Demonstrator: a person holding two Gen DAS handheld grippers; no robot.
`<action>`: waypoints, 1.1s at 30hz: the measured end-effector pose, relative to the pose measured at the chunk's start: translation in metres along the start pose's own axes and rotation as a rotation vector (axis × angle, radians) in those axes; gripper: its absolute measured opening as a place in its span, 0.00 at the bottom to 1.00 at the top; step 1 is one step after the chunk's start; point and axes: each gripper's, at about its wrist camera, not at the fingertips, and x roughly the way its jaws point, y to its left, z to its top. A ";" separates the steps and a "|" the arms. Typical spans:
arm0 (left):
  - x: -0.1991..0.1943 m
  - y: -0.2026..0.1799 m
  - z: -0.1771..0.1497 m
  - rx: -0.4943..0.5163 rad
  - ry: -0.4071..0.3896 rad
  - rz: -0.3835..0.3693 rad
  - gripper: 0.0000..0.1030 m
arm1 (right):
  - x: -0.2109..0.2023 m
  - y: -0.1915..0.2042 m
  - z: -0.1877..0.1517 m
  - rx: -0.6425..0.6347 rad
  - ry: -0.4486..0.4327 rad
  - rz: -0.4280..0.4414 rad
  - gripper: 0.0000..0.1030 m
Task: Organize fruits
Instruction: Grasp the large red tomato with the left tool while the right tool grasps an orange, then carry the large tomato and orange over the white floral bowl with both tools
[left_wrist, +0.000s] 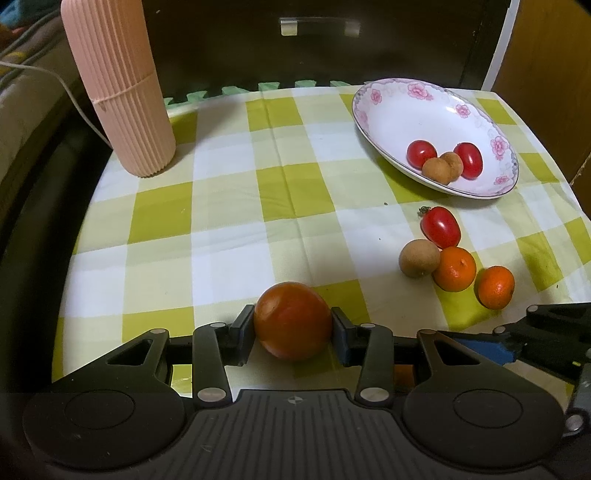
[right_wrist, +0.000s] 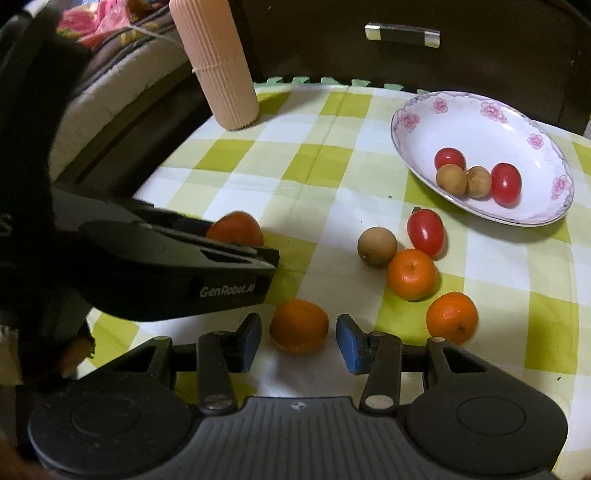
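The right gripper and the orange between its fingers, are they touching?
Apart. The right wrist view shows tablecloth on both sides between the orange and the right gripper fingers.

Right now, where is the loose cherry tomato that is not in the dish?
The cherry tomato lies on the checked cloth just in front of the flowered dish, touching the brown longan and a mandarin.
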 end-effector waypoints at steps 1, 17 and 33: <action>0.000 0.000 0.000 0.002 -0.001 0.001 0.48 | 0.000 0.001 0.000 -0.005 -0.002 -0.011 0.37; -0.003 -0.001 -0.002 0.019 -0.015 -0.020 0.48 | -0.009 -0.011 -0.002 0.029 -0.024 -0.048 0.33; -0.011 -0.005 -0.001 0.038 -0.033 -0.035 0.48 | -0.024 -0.028 0.003 0.089 -0.068 -0.091 0.33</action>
